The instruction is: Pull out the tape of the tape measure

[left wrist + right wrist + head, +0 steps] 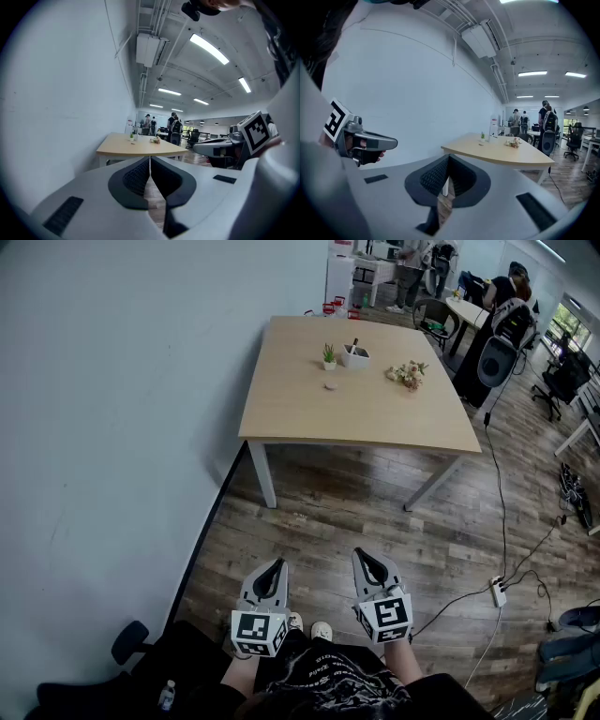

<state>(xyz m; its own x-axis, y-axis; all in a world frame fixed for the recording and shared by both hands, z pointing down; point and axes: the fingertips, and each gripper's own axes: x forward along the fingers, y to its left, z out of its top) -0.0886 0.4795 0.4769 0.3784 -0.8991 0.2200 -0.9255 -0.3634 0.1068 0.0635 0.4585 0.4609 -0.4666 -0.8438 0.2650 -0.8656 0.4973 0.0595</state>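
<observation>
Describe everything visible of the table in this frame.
The table has a light, wood-look, roughly square top on white legs. It stands level on the plank floor, close beside the white wall and well ahead of the person. Its far half carries a small potted plant, a white pot, a bunch of flowers and a pale item too small to identify.

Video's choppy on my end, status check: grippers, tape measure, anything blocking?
Left gripper shut, empty. Right gripper shut, empty. Tape measure not made out; light wooden table far ahead holds small items. Only wood-plank floor in between.
</observation>
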